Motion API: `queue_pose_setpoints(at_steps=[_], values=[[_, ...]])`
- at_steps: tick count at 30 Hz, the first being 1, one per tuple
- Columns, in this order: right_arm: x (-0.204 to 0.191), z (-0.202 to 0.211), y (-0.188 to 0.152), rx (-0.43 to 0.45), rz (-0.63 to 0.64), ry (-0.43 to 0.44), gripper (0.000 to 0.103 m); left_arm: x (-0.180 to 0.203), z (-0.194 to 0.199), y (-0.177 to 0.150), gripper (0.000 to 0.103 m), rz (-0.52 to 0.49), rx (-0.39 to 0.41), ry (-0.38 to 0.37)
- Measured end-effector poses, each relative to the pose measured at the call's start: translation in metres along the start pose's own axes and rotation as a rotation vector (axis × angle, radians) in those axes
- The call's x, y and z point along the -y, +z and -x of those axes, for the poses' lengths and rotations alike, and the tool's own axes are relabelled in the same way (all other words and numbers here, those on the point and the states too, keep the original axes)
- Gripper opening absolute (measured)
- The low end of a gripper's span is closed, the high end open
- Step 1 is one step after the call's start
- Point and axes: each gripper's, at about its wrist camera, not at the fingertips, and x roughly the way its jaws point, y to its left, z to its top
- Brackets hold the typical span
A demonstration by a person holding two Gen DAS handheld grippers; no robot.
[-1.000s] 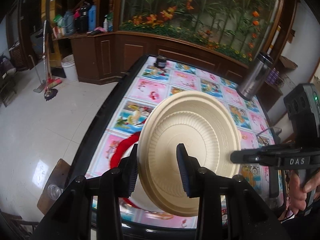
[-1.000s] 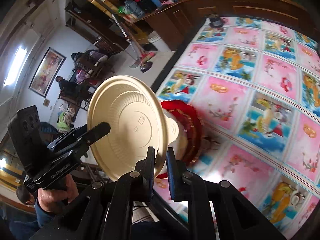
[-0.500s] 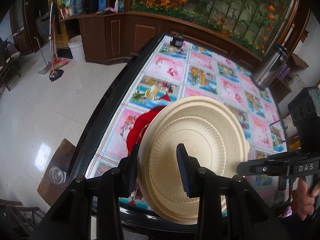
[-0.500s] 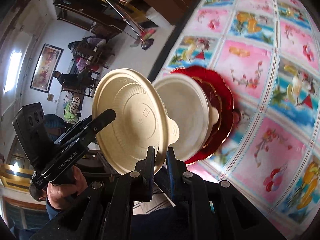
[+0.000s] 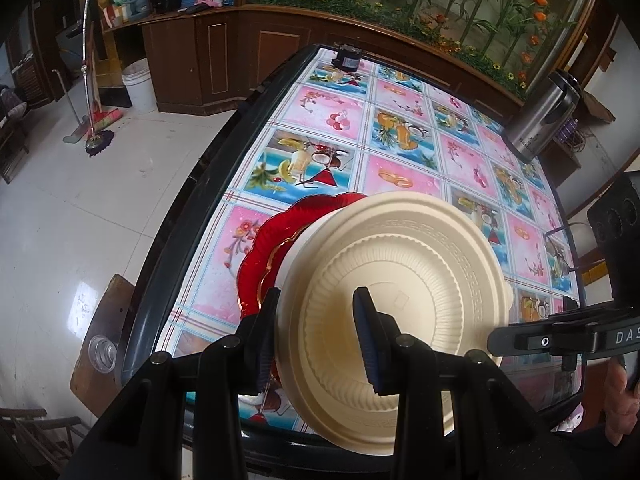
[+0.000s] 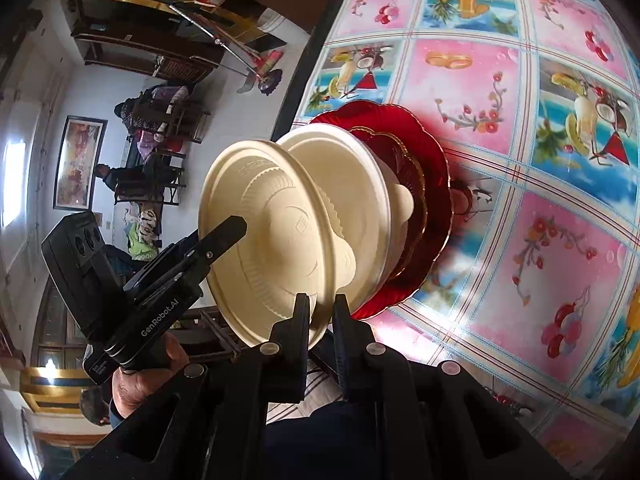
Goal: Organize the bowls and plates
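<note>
Cream plastic bowl (image 5: 400, 320) hangs in the air between both grippers, tilted on edge so its ribbed inside faces the left wrist camera and its underside (image 6: 276, 236) faces the right one. The left gripper (image 5: 316, 336) straddles the bowl's near rim, one blue-padded finger inside the bowl and the other outside against its wall; the gap between the pads looks wider than the wall, so whether they actually pinch it cannot be told. The right gripper (image 6: 322, 316) is clenched on the bowl's rim, its two fingers almost together with the thin edge between them. From the left camera that right gripper reaches in from the right side to the bowl's edge (image 5: 560, 336); from the right camera the left gripper comes in from the left, its finger (image 6: 216, 240) lying across the bowl's underside.

Just beyond the held bowl, a second cream bowl (image 6: 352, 184) sits in a stack of red plates (image 6: 424, 216) on the table (image 5: 400, 128), which has a fruit-patterned cloth. Far ahead of the left gripper, a steel flask (image 5: 540, 120) stands at the table's right edge.
</note>
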Motion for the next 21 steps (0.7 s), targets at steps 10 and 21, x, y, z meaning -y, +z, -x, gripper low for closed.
queue_pose_setpoints(at_steps=[10,21], values=[[0.012,0.009,0.003,0.023,-0.071,-0.011,0.013,0.004,-0.025,0.015,0.034,-0.03,-0.033,-0.011],[0.02,0.004,0.007,-0.007,-0.137,0.023,0.013,0.002,-0.022,0.024,0.034,-0.047,-0.035,-0.023]])
